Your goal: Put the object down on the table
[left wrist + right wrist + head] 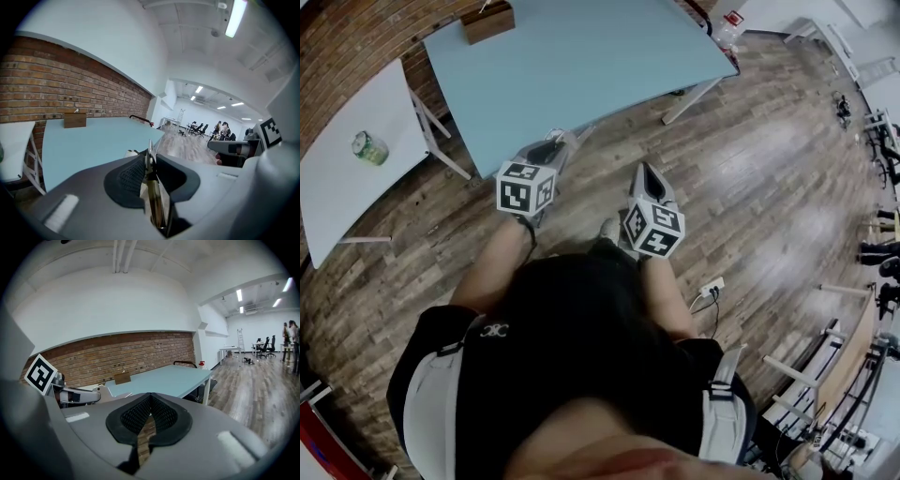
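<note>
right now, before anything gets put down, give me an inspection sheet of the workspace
surface: blue table, mostly bare
job's things: thin flat thing, clamped in left gripper, not yet on the table
clutter: wooden box at blue table's far end; green can on white table
grippers: left shut on the thin flat thing; right gripper shut, empty
cables: power strip and cable on wood floor, right of the person
surroundings: brick wall, wood floor
</note>
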Action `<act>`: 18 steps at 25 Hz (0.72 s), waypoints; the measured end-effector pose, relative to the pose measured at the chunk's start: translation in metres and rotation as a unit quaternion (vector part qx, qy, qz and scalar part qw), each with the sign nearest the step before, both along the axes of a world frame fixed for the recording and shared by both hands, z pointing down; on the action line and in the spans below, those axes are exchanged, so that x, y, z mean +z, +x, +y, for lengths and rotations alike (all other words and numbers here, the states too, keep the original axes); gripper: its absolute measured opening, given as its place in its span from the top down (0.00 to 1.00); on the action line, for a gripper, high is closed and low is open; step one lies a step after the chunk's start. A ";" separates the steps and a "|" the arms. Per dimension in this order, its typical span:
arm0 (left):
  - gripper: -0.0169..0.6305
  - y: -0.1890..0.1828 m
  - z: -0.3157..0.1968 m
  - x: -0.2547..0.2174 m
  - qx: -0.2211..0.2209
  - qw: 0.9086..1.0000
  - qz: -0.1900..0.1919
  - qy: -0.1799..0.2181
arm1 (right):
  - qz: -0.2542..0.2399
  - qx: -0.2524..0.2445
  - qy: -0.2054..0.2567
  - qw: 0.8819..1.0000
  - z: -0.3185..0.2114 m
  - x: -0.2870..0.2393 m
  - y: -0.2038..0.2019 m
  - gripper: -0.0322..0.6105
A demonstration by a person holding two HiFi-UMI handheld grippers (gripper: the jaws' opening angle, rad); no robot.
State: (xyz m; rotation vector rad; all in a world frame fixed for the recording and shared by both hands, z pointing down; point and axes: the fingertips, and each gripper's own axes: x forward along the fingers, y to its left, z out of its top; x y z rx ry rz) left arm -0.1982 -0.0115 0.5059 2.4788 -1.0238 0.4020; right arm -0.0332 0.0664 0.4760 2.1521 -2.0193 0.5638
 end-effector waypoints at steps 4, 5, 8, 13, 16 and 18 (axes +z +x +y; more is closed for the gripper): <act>0.86 0.010 -0.010 0.003 -0.002 1.000 -0.002 -0.002 | -0.007 0.001 0.008 1.000 -0.011 0.000 0.011 0.93; 0.86 0.012 -0.014 0.003 -0.003 1.000 -0.004 -0.001 | -0.009 0.000 0.010 1.000 -0.015 0.002 0.013 0.93; 0.86 0.020 -0.028 0.003 -0.009 1.000 -0.011 0.003 | -0.015 -0.012 0.012 1.000 -0.035 0.007 0.021 0.93; 0.92 0.035 -0.064 0.000 -0.029 1.000 -0.011 -0.002 | -0.026 -0.033 0.019 0.999 -0.079 0.006 0.037 0.93; 0.95 0.042 -0.092 0.002 -0.050 0.998 0.019 -0.016 | -0.038 -0.044 0.018 0.998 -0.106 0.007 0.050 0.93; 0.96 0.044 -0.111 0.009 -0.064 0.997 0.028 -0.031 | -0.045 -0.049 0.014 0.998 -0.122 0.010 0.057 0.93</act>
